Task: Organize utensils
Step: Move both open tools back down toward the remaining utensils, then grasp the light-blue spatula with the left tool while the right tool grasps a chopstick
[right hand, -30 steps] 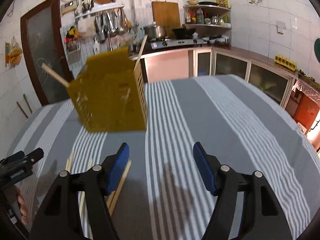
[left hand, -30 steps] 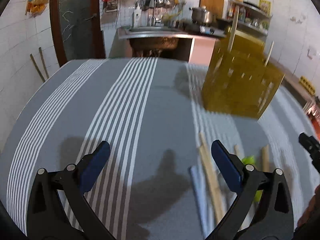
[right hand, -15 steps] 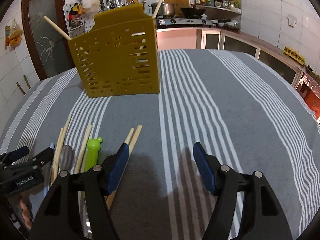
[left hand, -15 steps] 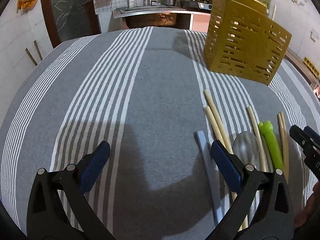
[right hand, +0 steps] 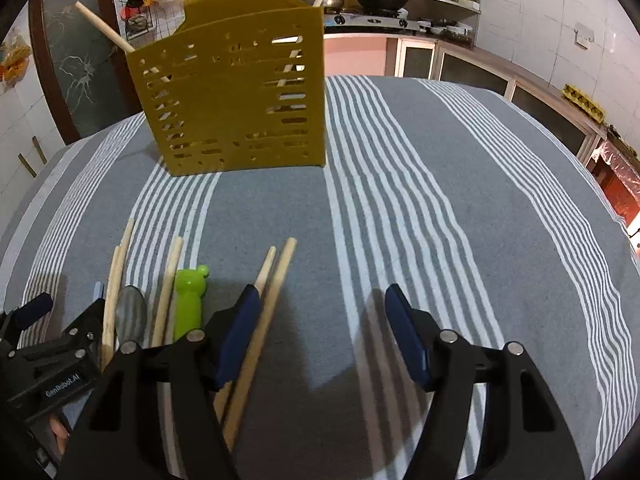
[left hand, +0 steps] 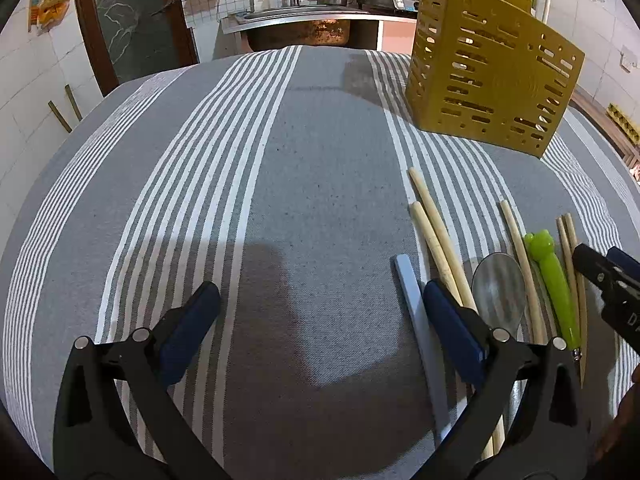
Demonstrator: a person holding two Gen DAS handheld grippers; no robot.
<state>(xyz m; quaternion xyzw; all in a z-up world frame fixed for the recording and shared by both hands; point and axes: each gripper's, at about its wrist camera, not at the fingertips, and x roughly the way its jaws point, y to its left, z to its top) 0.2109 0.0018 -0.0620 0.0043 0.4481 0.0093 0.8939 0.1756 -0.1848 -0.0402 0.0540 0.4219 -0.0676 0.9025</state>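
A yellow slotted utensil holder [left hand: 492,76] [right hand: 236,100] stands on the striped cloth with two wooden sticks [right hand: 104,34] poking out. Loose utensils lie in a row in front of it: wooden chopsticks [left hand: 438,240] [right hand: 264,320], a metal spoon [left hand: 498,294] [right hand: 130,316], a green-handled utensil [left hand: 554,284] [right hand: 188,302] and a grey flat handle [left hand: 420,328]. My left gripper [left hand: 320,316] is open and empty, its right finger over the grey handle and chopsticks. My right gripper [right hand: 320,328] is open and empty, its left finger over a chopstick pair.
The table carries a grey and white striped cloth [left hand: 240,200] [right hand: 440,220]. The right gripper's body shows at the right edge of the left wrist view [left hand: 608,280]. A kitchen counter with stove and pots [right hand: 380,20] lies behind the table.
Both grippers have lowered and tilted down toward the table, bringing the loose utensils into view close to the fingers. Both stay open.
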